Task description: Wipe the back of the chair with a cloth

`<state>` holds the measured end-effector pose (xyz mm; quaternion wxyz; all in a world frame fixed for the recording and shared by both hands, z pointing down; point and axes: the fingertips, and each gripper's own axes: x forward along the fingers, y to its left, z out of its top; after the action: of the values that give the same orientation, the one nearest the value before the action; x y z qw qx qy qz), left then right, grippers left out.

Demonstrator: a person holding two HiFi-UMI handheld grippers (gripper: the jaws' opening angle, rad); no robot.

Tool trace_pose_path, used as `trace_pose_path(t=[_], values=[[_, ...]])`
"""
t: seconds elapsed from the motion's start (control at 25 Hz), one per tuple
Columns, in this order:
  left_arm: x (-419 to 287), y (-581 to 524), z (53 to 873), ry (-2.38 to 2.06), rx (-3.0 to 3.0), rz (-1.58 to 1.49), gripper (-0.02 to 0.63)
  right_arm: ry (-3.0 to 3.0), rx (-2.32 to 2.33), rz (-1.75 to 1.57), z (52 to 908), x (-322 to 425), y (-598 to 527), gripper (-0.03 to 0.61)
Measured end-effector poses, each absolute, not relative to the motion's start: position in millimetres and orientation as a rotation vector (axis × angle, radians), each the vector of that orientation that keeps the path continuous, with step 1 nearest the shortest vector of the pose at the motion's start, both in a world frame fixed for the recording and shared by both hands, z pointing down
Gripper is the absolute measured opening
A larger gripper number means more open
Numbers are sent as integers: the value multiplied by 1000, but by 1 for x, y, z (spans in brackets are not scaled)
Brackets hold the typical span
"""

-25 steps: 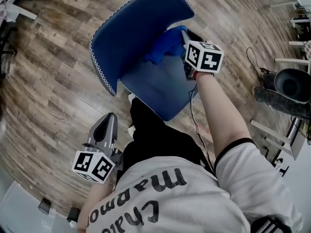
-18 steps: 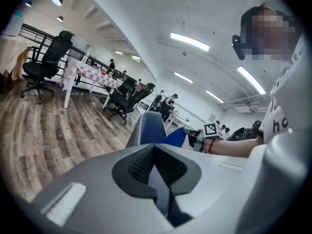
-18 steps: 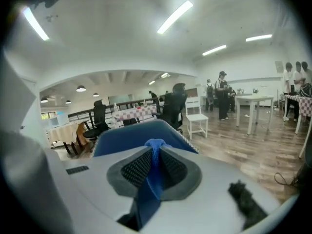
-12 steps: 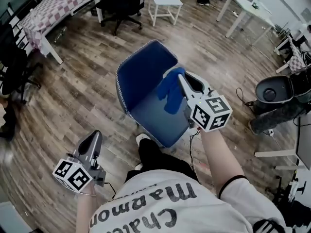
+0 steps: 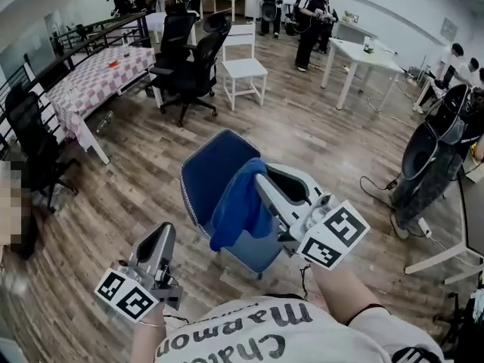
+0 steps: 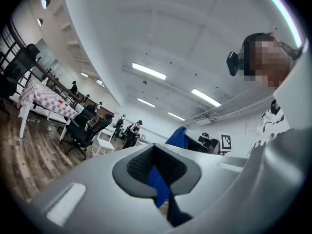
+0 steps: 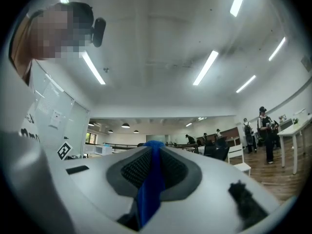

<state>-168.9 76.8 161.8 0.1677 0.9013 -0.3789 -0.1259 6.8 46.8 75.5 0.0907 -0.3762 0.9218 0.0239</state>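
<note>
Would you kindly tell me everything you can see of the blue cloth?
The blue cloth looks like soft, plain fabric, crumpled. The right gripper has its jaws shut on part of it, a narrow strip running between them, and the rest hangs down in loose folds before the blue chair. Whether it touches the chair cannot be told.

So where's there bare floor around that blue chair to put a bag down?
Bare wood floor lies between the blue chair and the checkered table, and again between the chair and the white table. Beyond it, the black office chairs and white chair crowd in.
</note>
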Motion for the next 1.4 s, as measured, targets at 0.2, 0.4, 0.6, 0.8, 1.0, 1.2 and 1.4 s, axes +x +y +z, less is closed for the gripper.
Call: trace_pose_path(t=[0.2, 0.4, 0.6, 0.8, 1.0, 1.2, 1.4], values=[[-134, 95, 136, -1180, 2642, -375, 5, 2827, -1048, 206, 66, 34, 69, 54], [-81, 108, 145, -1262, 2611, -441, 6, 2895, -999, 140, 89, 89, 81, 54], [-36, 130, 161, -1335, 2568, -444, 6, 2900, -1001, 117, 105, 140, 88, 54], [-12, 151, 163, -1374, 2551, -422, 6, 2868, -1025, 80, 116, 176, 97, 52], [-1, 170, 159, -1401, 2553, -381, 6, 2867, -1005, 36, 121, 185, 111, 52], [0, 183, 165, -1416, 2527, -365, 6, 2880, -1012, 35, 128, 190, 124, 52], [0, 199, 172, -1428, 2512, -360, 6, 2881, -1027, -3, 138, 196, 138, 52]])
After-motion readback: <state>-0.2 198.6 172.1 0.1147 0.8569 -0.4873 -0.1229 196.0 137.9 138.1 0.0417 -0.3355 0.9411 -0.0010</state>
